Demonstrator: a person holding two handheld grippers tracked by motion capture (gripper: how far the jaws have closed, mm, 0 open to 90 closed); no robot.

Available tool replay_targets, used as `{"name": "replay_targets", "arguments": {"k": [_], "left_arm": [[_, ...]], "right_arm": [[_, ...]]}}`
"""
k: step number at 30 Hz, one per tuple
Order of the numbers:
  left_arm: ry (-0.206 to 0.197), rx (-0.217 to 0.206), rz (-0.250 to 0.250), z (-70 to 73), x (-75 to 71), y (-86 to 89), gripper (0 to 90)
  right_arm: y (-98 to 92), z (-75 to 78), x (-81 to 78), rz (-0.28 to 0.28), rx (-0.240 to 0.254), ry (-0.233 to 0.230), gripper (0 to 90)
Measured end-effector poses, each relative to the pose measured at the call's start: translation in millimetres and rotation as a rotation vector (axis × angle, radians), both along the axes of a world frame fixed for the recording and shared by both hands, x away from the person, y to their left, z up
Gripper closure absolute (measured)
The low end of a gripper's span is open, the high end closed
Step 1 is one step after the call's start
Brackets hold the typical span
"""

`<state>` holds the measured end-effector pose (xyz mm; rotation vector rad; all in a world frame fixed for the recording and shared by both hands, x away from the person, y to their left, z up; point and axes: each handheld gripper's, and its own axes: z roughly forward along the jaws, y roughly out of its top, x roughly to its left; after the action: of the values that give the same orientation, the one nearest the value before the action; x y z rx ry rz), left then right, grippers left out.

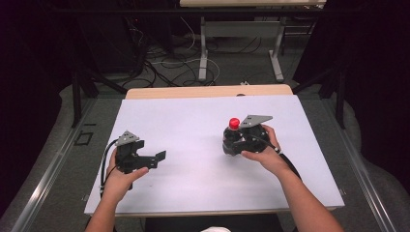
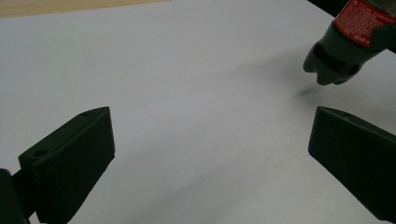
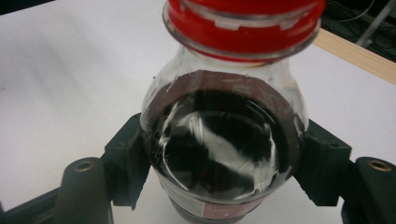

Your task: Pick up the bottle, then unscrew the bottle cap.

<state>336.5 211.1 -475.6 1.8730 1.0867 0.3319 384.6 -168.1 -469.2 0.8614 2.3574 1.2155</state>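
A dark soda bottle (image 1: 231,134) with a red cap (image 1: 234,123) and a red label is held over the right middle of the white table top (image 1: 193,116). My right gripper (image 1: 238,141) is shut on the bottle, one jaw pressed to each side of its body (image 3: 224,140) below the shoulder. In the left gripper view the bottle's base (image 2: 332,65) hangs tilted, just above its shadow. My left gripper (image 1: 157,160) stands open at the left, low over the sheet. Nothing is between its two jaws (image 2: 210,140), which point toward the bottle.
A wooden strip (image 1: 208,91) shows along the table's far edge. Beyond it stand another table's white legs (image 1: 203,53) among loose cables on the floor (image 1: 169,63). Black frame posts (image 1: 76,92) flank both sides.
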Motion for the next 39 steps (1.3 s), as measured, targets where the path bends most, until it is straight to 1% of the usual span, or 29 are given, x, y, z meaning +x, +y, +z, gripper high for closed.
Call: {"name": "replay_targets", "arguments": {"k": [1, 2, 3, 5, 9, 10, 11, 12, 13, 15, 16, 17, 18, 19, 21, 22, 24, 26, 27, 28, 29, 30, 32, 33, 34, 35, 36, 37, 39], "left_arm": [[-0.002, -0.003, -0.005, 1.6, -1.1, -2.7, 0.6], [-0.008, 0.002, -0.016, 3.8, -2.5, -6.1, 0.6], [-0.027, 0.013, -0.027, 5.8, -3.2, -8.8, 0.6], [-0.04, 0.014, -0.052, 10.3, -7.0, -15.3, 0.6], [-0.055, -0.003, -0.104, 19.3, -14.3, -28.4, 3.2], [-0.063, -0.002, -0.124, 22.2, -15.8, -32.3, 4.8], [-0.065, -0.011, -0.134, 24.4, -17.2, -36.1, 5.0], [-0.071, -0.014, -0.159, 27.6, -18.3, -40.2, 5.4], [-0.069, -0.022, -0.179, 30.7, -19.6, -44.0, 6.1], [-0.08, -0.032, -0.208, 37.0, -22.2, -51.4, 6.7], [-0.087, -0.04, -0.226, 40.9, -23.6, -56.1, 8.2], [-0.084, -0.054, -0.239, 44.0, -24.7, -60.3, 9.5], [-0.087, -0.054, -0.255, 47.5, -25.2, -64.5, 9.7], [-0.089, -0.049, -0.271, 51.3, -25.5, -68.3, 9.7], [-0.098, -0.042, -0.305, 58.6, -25.9, -77.1, 10.3], [-0.102, -0.039, -0.316, 61.4, -25.7, -81.5, 13.0], [-0.103, -0.037, -0.349, 66.6, -24.8, -88.5, 15.6], [-0.098, -0.026, -0.38, 70.9, -23.3, -96.4, 16.6], [-0.086, -0.023, -0.396, 72.7, -23.1, -99.0, 17.7], [-0.086, -0.023, -0.422, 74.2, -22.5, -101.8, 20.8], [-0.073, -0.026, -0.429, 75.7, -23.0, -104.9, 27.6], [-0.077, -0.016, -0.441, 76.7, -21.7, -107.4, 27.6], [-0.067, -0.018, -0.465, 77.3, -20.6, -113.1, 32.2], [-0.064, -0.014, -0.484, 77.5, -20.1, -115.4, 33.2], [-0.06, -0.021, -0.495, 77.1, -20.2, -118.5, 33.9], [-0.057, -0.012, -0.508, 77.4, -19.8, -120.4, 34.0], [-0.057, -0.016, -0.514, 76.7, -19.7, -122.6, 34.7], [-0.055, -0.01, -0.535, 76.4, -18.5, -124.0, 37.4], [-0.036, -0.017, -0.543, 76.0, -17.9, -126.9, 37.7]], "right_arm": [[2.4, 1.4, -4.9, 0.007, -0.004, -0.008, 29.3], [4.5, 2.6, -8.8, 0.012, -0.004, -0.001, 29.3], [7.2, 3.6, -13.4, 0.019, -0.005, -0.009, 29.3], [11.6, 5.0, -20.9, 0.044, -0.009, -0.019, 29.3], [21.4, 7.1, -34.3, 0.073, -0.019, -0.029, 29.3], [23.4, 7.5, -37.3, 0.086, -0.017, -0.026, 29.3], [25.6, 7.2, -40.4, 0.092, -0.013, -0.034, 29.3], [27.5, 6.8, -42.8, 0.097, -0.011, -0.038, 29.3], [29.3, 6.5, -45.5, 0.109, -0.01, -0.032, 29.3], [32.7, 5.2, -49.9, 0.117, -0.007, -0.018, 29.3], [33.9, 4.3, -52.0, 0.125, -0.012, -0.02, 29.3], [35.4, 3.2, -54.7, 0.134, -0.012, -0.018, 29.3], [35.8, 2.8, -56.2, 0.148, -0.021, -0.006, 29.3], [37.4, 1.1, -58.2, 0.15, -0.011, -0.012, 29.3], [39.0, -1.1, -61.4, 0.169, -0.013, -0.007, 29.3], [39.4, -1.9, -62.6, 0.174, -0.011, -0.003, 29.3], [40.3, -3.8, -64.4, 0.185, -0.01, -0.001, 29.3], [40.9, -5.1, -65.9, 0.199, -0.01, 0.0, 29.3], [41.0, -5.3, -67.7, 0.203, -0.014, 0.003, 29.3], [41.0, -5.7, -68.6, 0.213, -0.009, 0.009, 29.3], [41.0, -6.3, -69.9, 0.236, -0.005, 0.019, 29.3], [41.0, -6.3, -69.9, 0.236, -0.005, 0.019, 29.3], [41.7, -6.9, -72.7, 0.241, 0.003, 0.025, 29.3], [41.9, -7.1, -72.9, 0.254, 0.001, 0.026, 29.3], [42.4, -7.3, -73.6, 0.259, -0.002, 0.021, 29.3], [42.9, -7.5, -74.8, 0.263, -0.005, 0.026, 29.3], [43.3, -8.1, -75.3, 0.268, 0.0, 0.024, 29.3], [43.3, -8.8, -75.2, 0.279, 0.005, 0.025, 29.3], [43.3, -8.9, -75.4, 0.284, 0.007, 0.028, 29.3]]}}
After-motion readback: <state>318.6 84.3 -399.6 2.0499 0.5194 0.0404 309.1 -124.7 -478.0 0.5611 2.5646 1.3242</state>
